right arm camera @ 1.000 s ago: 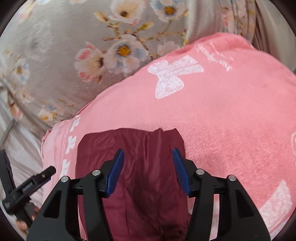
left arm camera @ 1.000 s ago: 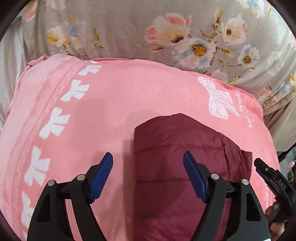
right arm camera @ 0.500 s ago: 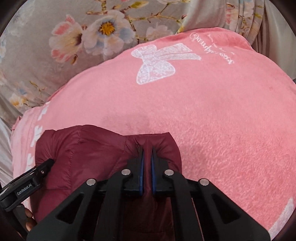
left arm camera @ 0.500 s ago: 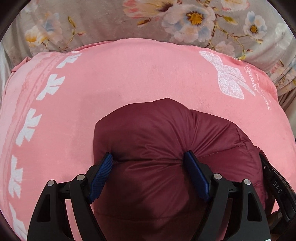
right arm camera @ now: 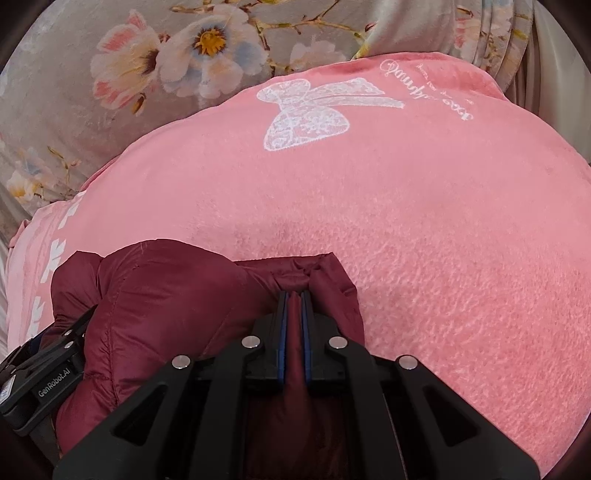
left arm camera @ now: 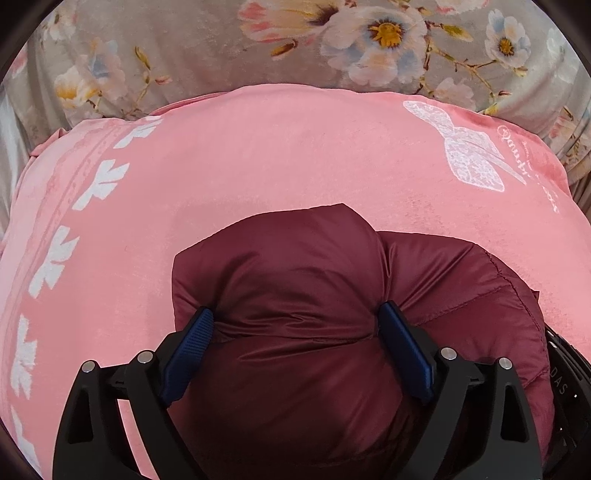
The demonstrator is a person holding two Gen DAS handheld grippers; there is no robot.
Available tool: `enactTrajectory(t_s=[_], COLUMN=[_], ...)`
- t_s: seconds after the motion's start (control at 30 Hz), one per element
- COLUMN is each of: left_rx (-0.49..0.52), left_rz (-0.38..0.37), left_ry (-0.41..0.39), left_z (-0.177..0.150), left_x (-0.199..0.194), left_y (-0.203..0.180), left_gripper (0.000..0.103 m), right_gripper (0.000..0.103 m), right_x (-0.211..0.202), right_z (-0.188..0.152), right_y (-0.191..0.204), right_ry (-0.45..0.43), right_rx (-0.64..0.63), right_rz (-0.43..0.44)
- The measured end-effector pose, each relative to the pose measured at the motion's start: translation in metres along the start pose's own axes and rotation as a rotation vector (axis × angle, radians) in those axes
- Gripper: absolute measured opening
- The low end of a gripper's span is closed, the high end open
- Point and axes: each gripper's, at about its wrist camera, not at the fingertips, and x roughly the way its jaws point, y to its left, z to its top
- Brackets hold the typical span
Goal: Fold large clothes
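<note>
A dark red puffy quilted jacket [left arm camera: 295,277] lies bunched on a pink blanket [left arm camera: 258,155]. My left gripper [left arm camera: 295,325] has its blue pads wide apart, and the jacket's padded bulk bulges up between them and presses against both. My right gripper [right arm camera: 294,299] is shut on a thin fold of the jacket [right arm camera: 166,295] at its right edge. The left gripper's body shows at the lower left of the right wrist view [right arm camera: 40,380]. The right gripper's body shows at the right edge of the left wrist view [left arm camera: 565,376].
The pink blanket [right arm camera: 406,221] carries white bow prints and a lace bow with script. It lies on a grey floral bedsheet [left arm camera: 184,48] that also shows in the right wrist view [right arm camera: 74,122]. Grey folded fabric is at the far right [right arm camera: 509,33].
Both grippers moved forward and down onto the jacket. The right gripper closed on a fold of it. The jacket bunched up and bulged between the left gripper's open pads.
</note>
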Motion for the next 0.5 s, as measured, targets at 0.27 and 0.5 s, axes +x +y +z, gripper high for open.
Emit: enactTrajectory(t_s=[0.27, 0.5], left_rx=[0.007, 0.003], left_rz=[0.011, 0.022], left_ry=[-0.011, -0.024], left_z=[-0.0023, -0.003], left_x=[0.0021, 0.0032], left_y=[-0.0014, -0.0015], left_gripper=[0.09, 0.09], right_gripper=[0.005, 0.004], right_x=[0.0006, 0.0006], right_z=[-0.0007, -0.0007], right_y=[0.0016, 0.0014], right_ry=[-0.003, -0.003], right_rx=[-0.004, -0.005], right_rz=[-0.007, -0.006])
